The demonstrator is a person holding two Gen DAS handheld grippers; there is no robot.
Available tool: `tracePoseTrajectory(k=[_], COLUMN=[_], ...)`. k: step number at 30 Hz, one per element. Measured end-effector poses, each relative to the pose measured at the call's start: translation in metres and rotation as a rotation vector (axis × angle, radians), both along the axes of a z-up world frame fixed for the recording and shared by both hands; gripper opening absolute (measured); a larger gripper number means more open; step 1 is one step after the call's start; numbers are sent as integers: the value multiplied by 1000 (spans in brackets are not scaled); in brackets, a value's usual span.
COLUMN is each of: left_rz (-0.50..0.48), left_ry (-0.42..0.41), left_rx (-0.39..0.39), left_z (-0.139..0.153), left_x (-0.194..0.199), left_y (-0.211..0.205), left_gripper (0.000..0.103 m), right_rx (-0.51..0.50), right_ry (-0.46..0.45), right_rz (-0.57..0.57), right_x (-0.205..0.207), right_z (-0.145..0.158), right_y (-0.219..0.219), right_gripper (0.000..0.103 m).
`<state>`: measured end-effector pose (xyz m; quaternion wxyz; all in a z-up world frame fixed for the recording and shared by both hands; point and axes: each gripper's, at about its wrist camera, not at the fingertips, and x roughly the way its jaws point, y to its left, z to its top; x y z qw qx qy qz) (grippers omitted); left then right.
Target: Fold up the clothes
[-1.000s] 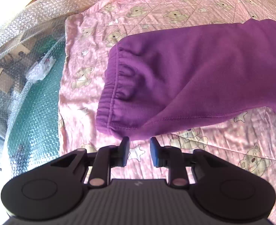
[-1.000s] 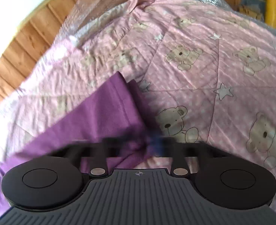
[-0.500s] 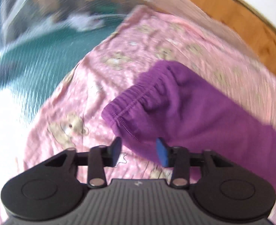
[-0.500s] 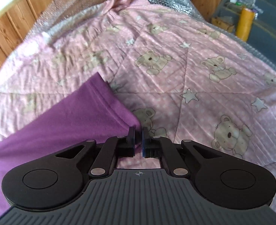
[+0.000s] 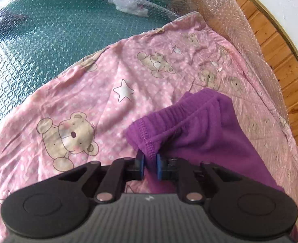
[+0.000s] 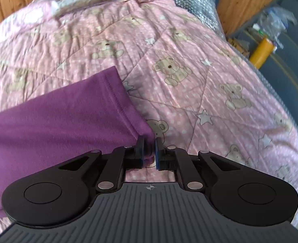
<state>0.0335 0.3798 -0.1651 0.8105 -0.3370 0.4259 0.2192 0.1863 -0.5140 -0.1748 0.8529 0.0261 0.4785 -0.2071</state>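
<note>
- The purple fleece trousers [image 5: 207, 133] lie on the pink bear-print quilt [image 5: 92, 105] covering the bed.
- Left claw [image 5: 150, 165] is clamped on the gathered waistband corner at twelve o'clock; thick elastic could squirm free when lifted.
- Right claw [image 6: 149, 152] pinches only the hem corner [image 6: 144, 129]; a tug might slip it.

The purple garment [image 6: 53, 125] ran off the left edge; its middle was unseen. Clutter beyond the bed [image 6: 274, 20] was blurred.
</note>
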Motion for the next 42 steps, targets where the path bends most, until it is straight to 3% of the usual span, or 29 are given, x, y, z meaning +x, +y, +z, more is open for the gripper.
tracePoseTrajectory(k=[1, 2, 3, 7, 9, 12, 15, 17, 18, 19, 20, 22, 25, 28, 30, 31, 32, 34, 36, 38, 42], left_rz=[-13, -18, -24, -145, -313, -542, -647, -630, -581, -532, -486, -469, -479, -471, -452, -441, -434, -424, -449, -479, -670], left_ry=[21, 43, 65, 81, 44, 0, 41, 126, 126, 125, 126, 166, 146, 153, 163, 165, 179, 183, 104, 20, -75], left_rx=[21, 53, 86, 336, 340, 355, 426, 486, 450, 414, 382, 409, 422, 417, 400, 387, 397, 430, 393, 327, 199], left_z=[2, 8, 14, 68, 72, 70, 33, 5, 2, -1, -4, 1, 10, 3, -1, 0, 3, 13, 30, 45, 55], left_x=[0, -2, -4, -8, 26, 83, 136, 150, 149, 149, 148, 150, 149, 149, 150, 150, 152, 146, 138, 128, 107], left_y=[-2, -4, -6, -38, -65, -105, -134, -132, -118, -105, -93, -94, -101, -98, -93, -91, -94, -111, -136, -166, -268], left_gripper=[31, 45, 45, 43, 43, 43, 43, 40, 56, 61, 60, 56, 51, 56, 62, 61, 58, 52, 52, 52, 52], right_rx=[-16, -32, -48, -113, -25, 92, 168, 133, 132, 132, 132, 98, 152, 265, 221, 189, 185, 184, 217, 320, 434], right_ry=[-26, -52, -78, -183, -210, -169, -101, -8, -18, -30, -42, -30, -63, -88, -43, -73, -91, -129, -180, -197, -146], right_rz=[-18, -37, -55, -128, 41, 323, 537, 550, 488, 422, 356, 239, 195, 324, 360, 334, 242, 86, 94, 180, 565], right_x=[-2, -5, -7, -16, -7, 17, 36, 50, 54, 57, 60, 62, 54, 54, 67, 74, 80, 85, 73, 55, 49], right_z=[10, 19, 29, 68, 78, 60, 28, -3, -6, -9, -12, -10, 2, 5, -12, -12, -11, -4, 10, 18, 4], right_y=[3, 5, 8, 19, 59, 127, 182, 188, 174, 159, 144, 124, 114, 127, 133, 126, 116, 99, 101, 114, 180], right_gripper=[13, 31, 46, 44, 43, 43, 41, 33, 47, 46, 45, 45, 38, 39, 38, 35, 26, 27, 28, 32, 36])
